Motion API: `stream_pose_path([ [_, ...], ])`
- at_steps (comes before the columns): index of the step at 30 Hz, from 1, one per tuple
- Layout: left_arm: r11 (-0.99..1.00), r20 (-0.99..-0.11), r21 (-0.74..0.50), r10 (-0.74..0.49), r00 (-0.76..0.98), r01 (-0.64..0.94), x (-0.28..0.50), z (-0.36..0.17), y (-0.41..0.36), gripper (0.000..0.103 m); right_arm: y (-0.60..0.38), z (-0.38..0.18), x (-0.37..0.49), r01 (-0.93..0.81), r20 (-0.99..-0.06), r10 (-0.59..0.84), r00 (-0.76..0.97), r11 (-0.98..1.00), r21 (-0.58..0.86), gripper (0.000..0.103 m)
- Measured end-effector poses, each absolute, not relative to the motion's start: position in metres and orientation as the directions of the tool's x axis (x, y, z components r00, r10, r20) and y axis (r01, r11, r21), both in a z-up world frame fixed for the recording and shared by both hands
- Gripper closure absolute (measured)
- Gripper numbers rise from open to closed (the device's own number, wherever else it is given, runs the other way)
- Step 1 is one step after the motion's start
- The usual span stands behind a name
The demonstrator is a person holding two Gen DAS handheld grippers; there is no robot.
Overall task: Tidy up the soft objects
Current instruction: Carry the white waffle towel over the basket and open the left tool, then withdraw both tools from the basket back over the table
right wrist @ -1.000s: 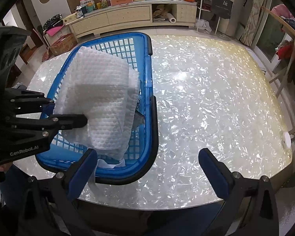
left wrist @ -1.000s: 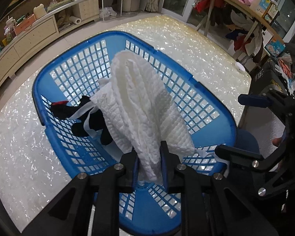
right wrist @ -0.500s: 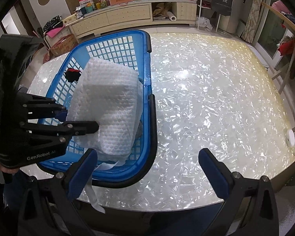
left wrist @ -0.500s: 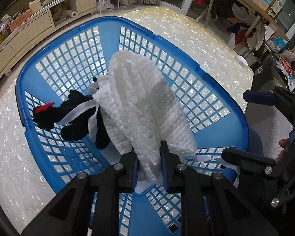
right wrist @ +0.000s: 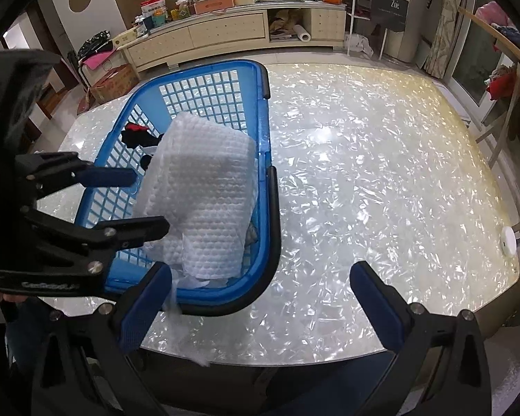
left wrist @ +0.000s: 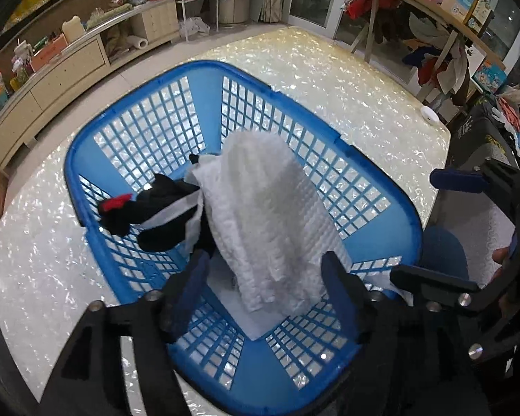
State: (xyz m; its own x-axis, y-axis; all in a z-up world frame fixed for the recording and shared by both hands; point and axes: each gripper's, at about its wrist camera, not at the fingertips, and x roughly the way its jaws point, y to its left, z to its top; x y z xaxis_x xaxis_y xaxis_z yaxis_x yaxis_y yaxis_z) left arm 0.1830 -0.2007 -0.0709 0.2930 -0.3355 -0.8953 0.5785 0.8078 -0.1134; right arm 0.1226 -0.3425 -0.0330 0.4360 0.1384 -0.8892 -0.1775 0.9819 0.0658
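Releasing step: left gripper (left wrist: pixel 263 270) jaws are opening around the white cloth (left wrist: pixel 270 215), which sags inside the blue basket (left wrist: pixel 391 204) (beside black socks (left wrist: pixel 145 208)); next, withdraw clear. Right gripper (right wrist: pixel 260 298) is spread, empty.

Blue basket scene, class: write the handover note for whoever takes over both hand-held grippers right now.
Left hand-held gripper: jaws opening, folded white quilted cloth between them, pads off it.
Right hand-held gripper: open, empty, over the pearly table.
Cloth lies in the blue plastic lattice basket, beside a black soft toy with a red bit.
Done: cloth delivered to the basket.
Left: withdraw the left gripper; no other soft items show on the table.
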Motion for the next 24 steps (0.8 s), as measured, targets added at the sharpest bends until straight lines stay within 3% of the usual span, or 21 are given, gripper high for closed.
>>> stream_pose_path([
  [9, 0.818, -0.886, -0.083, -0.321, 0.333, 0.569, 0.171, -0.053, -0.179, 0.023, -0.328, -0.022, 0.116, -0.201, -0.879, 0.169, 0.446, 0.976, 0.085, 0.000],
  [15, 0.851, -0.879, -0.048, -0.284, 0.382, 0.523, 0.163, -0.047, -0.158, 0.012, -0.315, -0.017, 0.113, -0.217, -0.876, 0.164, 0.453, 0.974, 0.070, 0.000],
  [19, 0.869, -0.878, -0.025, -0.256, 0.405, 0.494, 0.157, -0.045, -0.143, 0.011, -0.306, -0.016, 0.112, -0.231, -0.876, 0.172, 0.451, 0.970, 0.071, 0.000],
  [21, 0.876, -0.880, -0.019, -0.243, 0.408, 0.481, 0.155, -0.045, -0.135, 0.000, -0.300, -0.016, 0.112, -0.241, -0.876, 0.175, 0.450, 0.968, 0.070, 0.000],
  [24, 0.887, -0.877, -0.017, -0.234, 0.419, 0.461, 0.152, -0.044, -0.123, 0.000, -0.288, -0.015, 0.113, -0.258, -0.876, 0.181, 0.447, 0.964, 0.067, 0.000],
])
